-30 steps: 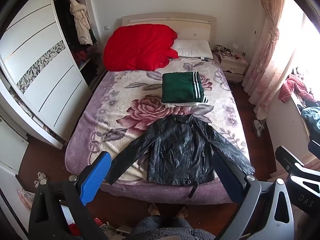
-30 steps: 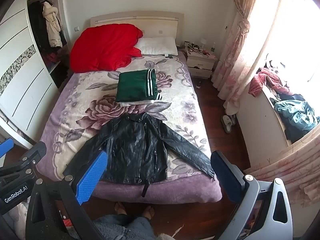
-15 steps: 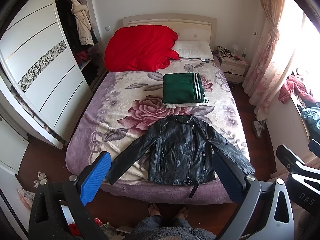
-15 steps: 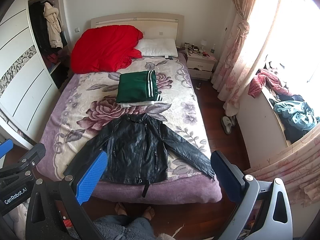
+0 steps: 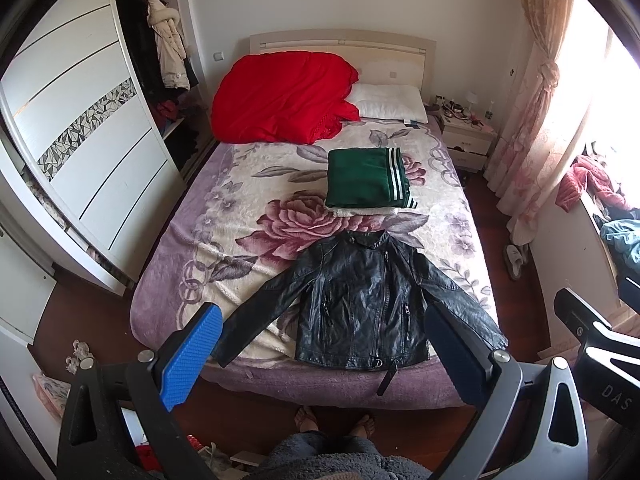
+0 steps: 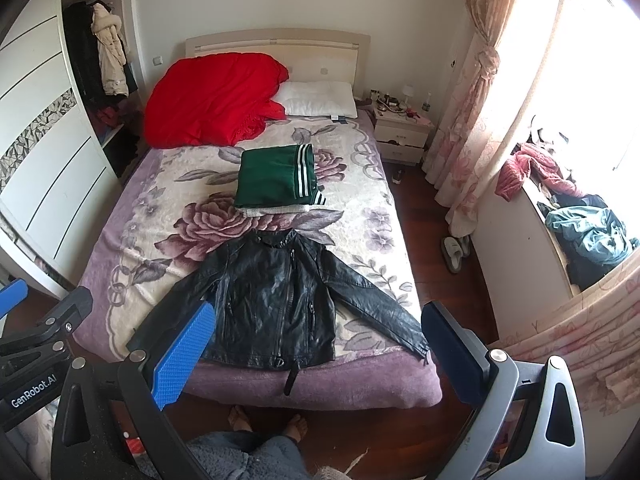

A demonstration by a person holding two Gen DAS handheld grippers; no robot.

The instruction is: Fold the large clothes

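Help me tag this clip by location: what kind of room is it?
A home bedroom: a bed with a pillow, a nightstand, and a wardrobe.

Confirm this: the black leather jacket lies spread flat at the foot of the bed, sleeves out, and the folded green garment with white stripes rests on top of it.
Not quite. The folded green garment with white stripes lies apart from the black leather jacket, further up the bed toward the pillow, as the left wrist view shows. The rest holds.

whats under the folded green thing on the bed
A pale, whitish folded layer shows along the near edge under the green folded garment, both resting on the floral blanket. The green piece covers the rest of that layer, so what it is cannot be told.
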